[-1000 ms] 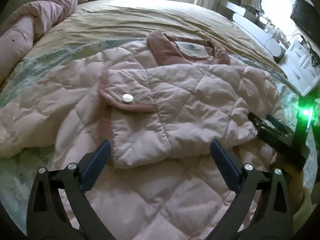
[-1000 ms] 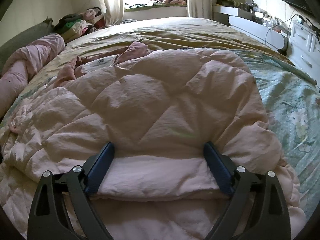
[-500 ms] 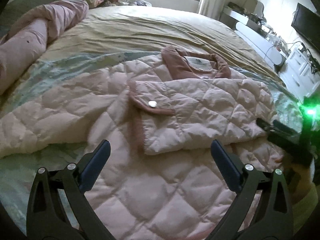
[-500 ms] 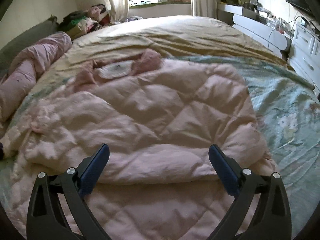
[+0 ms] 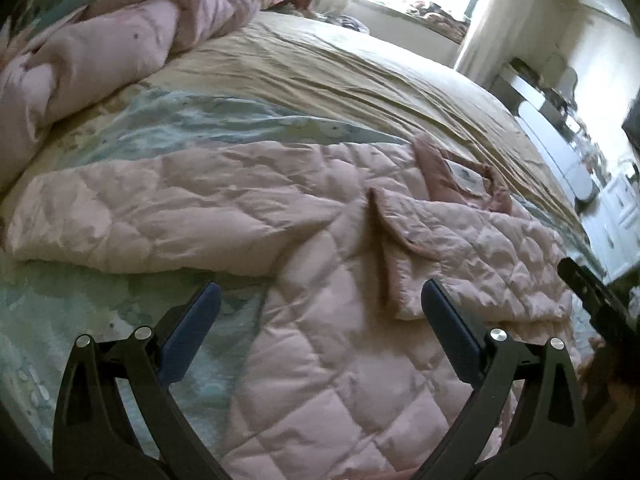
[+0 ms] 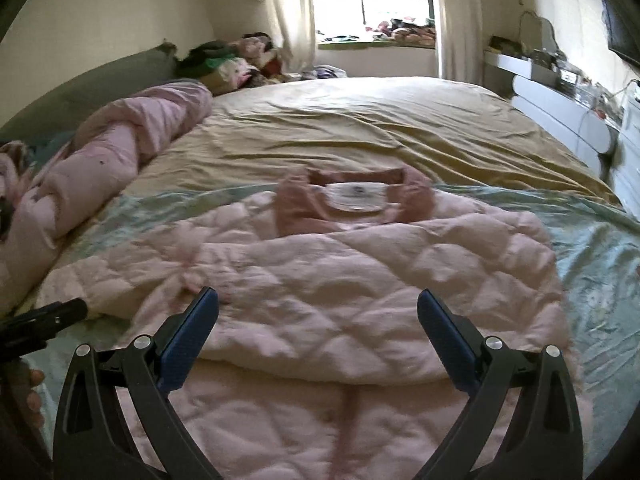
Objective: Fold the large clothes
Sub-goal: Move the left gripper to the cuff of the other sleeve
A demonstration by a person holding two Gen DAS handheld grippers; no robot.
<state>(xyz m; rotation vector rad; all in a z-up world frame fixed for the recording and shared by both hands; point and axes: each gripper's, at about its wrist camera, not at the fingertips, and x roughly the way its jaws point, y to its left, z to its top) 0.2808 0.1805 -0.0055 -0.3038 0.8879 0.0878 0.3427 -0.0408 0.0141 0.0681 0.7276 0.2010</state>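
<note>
A pale pink quilted jacket (image 5: pixel 328 264) lies flat on the bed, collar and white label (image 6: pixel 354 196) at the far end. Its right side is folded across the body (image 6: pixel 360 292). Its left sleeve (image 5: pixel 140 216) stretches out to the left in the left wrist view. My left gripper (image 5: pixel 320 308) is open and empty above the jacket's lower left part. My right gripper (image 6: pixel 318 312) is open and empty above the folded-over part. Each gripper shows at the edge of the other's view, the right one (image 5: pixel 592 292) and the left one (image 6: pixel 44 320).
The bed has a pale green patterned sheet (image 6: pixel 600 280) near me and a tan cover (image 6: pixel 360 120) beyond. A rolled pink duvet (image 6: pixel 120 160) lies along the left side. Piled clothes (image 6: pixel 240 64) sit by the window. White furniture (image 6: pixel 560 108) stands on the right.
My right gripper let go of the folded jacket side and pulled back and up. My left gripper swung left and back, bringing the outstretched left sleeve into view.
</note>
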